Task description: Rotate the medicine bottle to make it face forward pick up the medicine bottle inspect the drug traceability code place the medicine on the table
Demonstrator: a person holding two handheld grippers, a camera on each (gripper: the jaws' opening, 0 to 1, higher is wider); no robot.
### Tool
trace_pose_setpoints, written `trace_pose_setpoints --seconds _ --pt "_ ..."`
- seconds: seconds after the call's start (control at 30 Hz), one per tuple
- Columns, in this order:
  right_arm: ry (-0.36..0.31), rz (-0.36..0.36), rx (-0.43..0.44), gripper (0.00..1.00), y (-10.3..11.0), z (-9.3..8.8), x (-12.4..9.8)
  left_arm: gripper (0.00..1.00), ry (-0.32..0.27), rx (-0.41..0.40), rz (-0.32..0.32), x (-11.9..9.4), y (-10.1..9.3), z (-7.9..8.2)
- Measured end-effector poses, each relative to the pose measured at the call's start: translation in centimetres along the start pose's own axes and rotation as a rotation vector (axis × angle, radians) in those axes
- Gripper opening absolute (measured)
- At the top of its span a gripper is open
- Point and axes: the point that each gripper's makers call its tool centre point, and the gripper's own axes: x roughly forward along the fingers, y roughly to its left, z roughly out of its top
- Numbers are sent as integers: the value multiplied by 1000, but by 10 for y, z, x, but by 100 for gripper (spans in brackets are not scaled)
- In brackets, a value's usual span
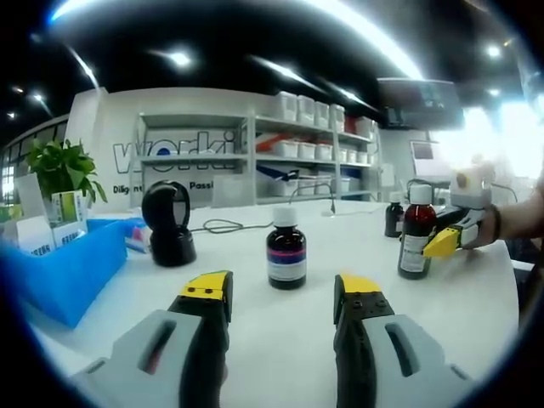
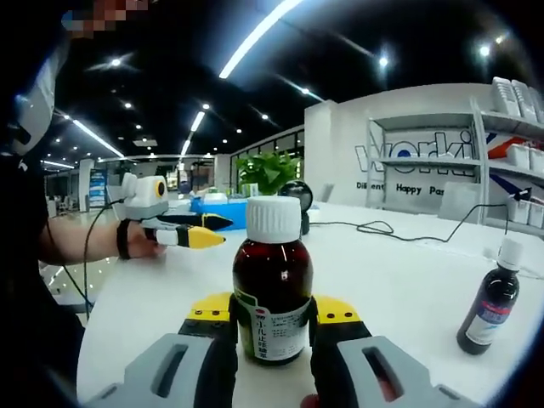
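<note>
You've got the medicine bottle standing between your right gripper jaws, so its lower sides are covered and its label print is too small to read. Right of it, the wall lettering runs behind shelving.

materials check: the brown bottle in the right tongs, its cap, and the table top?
Brown bottle: dark amber, glossy and see-through, with highlights on the shoulder; glass or clear plastic, the look leaves it open. A paper-like printed label wraps its lower half.
Cap: white, matte and ribbed, probably plastic.
Table top: white, smooth and slightly shiny, with soft reflections; likely laminate or a solid surface.
</note>
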Motion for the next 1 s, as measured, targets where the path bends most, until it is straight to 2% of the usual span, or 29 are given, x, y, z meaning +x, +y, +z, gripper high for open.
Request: trace_pose_setpoints --seconds 0.17,0.47,0.6,1.0 --pt "-12 -20 -18 28 -6 8 -1 39 -1 0 1 0 0 0" --pt "-45 -75 9 28 -38 24 5 39 -3 -1 3 -1 0 1" --pt "-63 -88 7 28 -46 31 9 39 -5 -4 3 -1 1 1" --pt "-73 -171 26 28 -86 27 36 39 -11 -13 -2 -1 0 2"
